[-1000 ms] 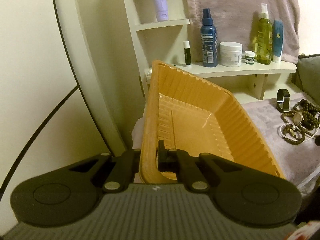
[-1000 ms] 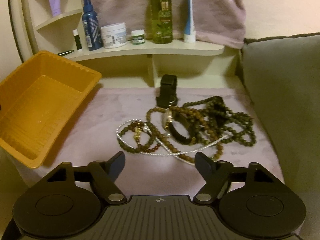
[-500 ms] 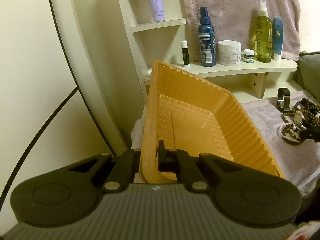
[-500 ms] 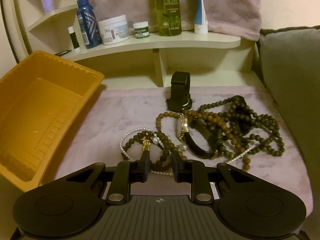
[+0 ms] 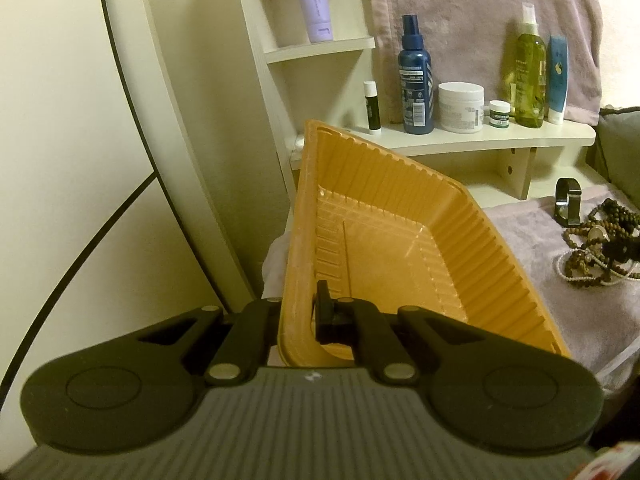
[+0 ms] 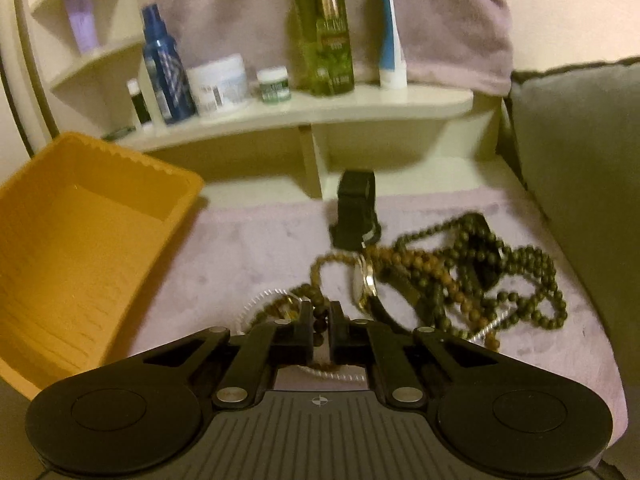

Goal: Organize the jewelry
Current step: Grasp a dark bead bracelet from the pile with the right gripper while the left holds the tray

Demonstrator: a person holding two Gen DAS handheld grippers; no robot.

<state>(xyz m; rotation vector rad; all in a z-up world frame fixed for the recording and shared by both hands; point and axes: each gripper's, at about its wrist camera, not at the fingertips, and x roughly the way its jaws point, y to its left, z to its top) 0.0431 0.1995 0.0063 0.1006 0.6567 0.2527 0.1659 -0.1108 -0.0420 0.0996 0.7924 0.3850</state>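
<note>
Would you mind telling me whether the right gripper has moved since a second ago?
Yes. The right gripper has moved forward and closed on a brown bead strand in the pile; the black watch now looms nearer.

Black claw (image 5: 298, 312), silver screws, ribbed grey housing

An orange ribbed plastic tray (image 5: 404, 248), empty, sits tilted at the left edge of a mauve cloth (image 6: 248, 248). Toward the cloth's right edge lies a tangled heap: brown and olive bead strings (image 6: 516, 276), a white pearl strand (image 6: 260, 298) and a gold-faced watch (image 6: 364, 282). A black watch (image 6: 356, 210) stands just behind it, near the back edge.
</note>
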